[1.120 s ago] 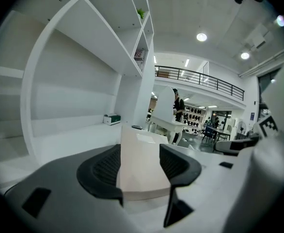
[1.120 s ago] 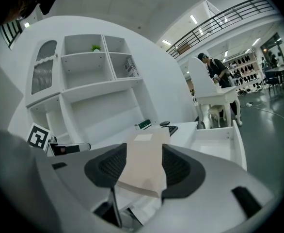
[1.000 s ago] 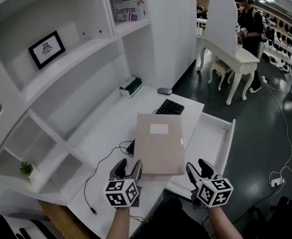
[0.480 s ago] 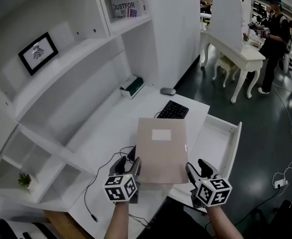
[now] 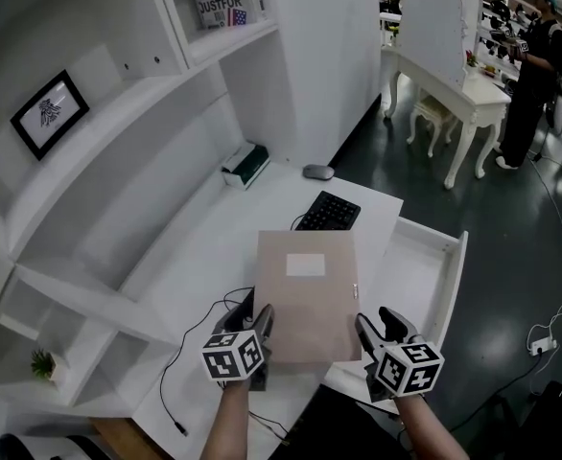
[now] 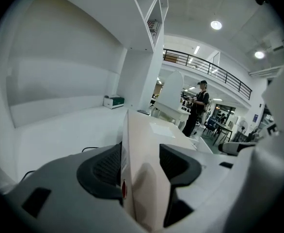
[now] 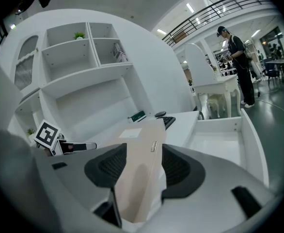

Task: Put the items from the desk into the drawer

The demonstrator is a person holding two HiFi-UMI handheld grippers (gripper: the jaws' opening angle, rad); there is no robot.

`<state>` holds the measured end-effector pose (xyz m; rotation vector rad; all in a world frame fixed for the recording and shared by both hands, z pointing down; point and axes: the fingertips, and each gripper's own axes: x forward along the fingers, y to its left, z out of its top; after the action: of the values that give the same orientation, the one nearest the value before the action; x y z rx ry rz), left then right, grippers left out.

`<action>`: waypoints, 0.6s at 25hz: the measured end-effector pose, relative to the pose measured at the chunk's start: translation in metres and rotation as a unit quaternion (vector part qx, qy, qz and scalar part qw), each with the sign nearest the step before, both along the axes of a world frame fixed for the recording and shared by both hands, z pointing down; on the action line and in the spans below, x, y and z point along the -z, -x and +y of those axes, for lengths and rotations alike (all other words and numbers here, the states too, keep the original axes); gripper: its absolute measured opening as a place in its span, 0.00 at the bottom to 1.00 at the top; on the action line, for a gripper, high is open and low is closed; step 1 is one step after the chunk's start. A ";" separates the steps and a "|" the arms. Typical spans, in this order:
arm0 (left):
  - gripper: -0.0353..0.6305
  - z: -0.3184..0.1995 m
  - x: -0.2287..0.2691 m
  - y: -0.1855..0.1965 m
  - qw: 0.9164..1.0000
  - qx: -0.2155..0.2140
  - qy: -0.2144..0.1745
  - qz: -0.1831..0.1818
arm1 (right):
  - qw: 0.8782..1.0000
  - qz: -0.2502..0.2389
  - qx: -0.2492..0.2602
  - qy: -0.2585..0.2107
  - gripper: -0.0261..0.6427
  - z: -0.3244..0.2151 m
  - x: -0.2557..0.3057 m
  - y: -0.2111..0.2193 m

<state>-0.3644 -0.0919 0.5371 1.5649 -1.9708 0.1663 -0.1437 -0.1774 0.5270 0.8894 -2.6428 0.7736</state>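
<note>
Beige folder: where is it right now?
Head view centre: the beige folder is gripped at its near corners by the left claw and right claw, over the desk front edge, keyboard beyond it, open drawer to its right.

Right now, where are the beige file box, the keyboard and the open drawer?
beige file box (image 5: 305, 305): head view, middle of its top face, below the white label.
keyboard (image 5: 328, 211): head view, centre of the key field.
drawer (image 5: 413, 268): head view, bare part of its floor.

text: "USTFOR", first letter unclear | on: flag-patterned print (image 5: 222, 3) | place: upper shelf (image 5: 235, 40) | other print: unreadable
</note>
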 end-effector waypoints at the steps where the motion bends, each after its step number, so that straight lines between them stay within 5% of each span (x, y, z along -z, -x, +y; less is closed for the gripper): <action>1: 0.39 -0.001 -0.003 0.000 1.000 -0.001 0.005 0.004 | 1.000 0.000 -0.001 0.000 0.36 -0.002 0.000 0.000; 15: 0.39 -0.006 -0.028 -0.005 0.998 -0.014 0.047 0.027 | 1.000 0.014 0.002 0.022 0.36 -0.015 -0.023 0.015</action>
<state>-0.3595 -0.0978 0.5646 1.5230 -1.8735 0.2228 -0.1587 -0.1924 0.5497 0.8779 -2.5921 0.8096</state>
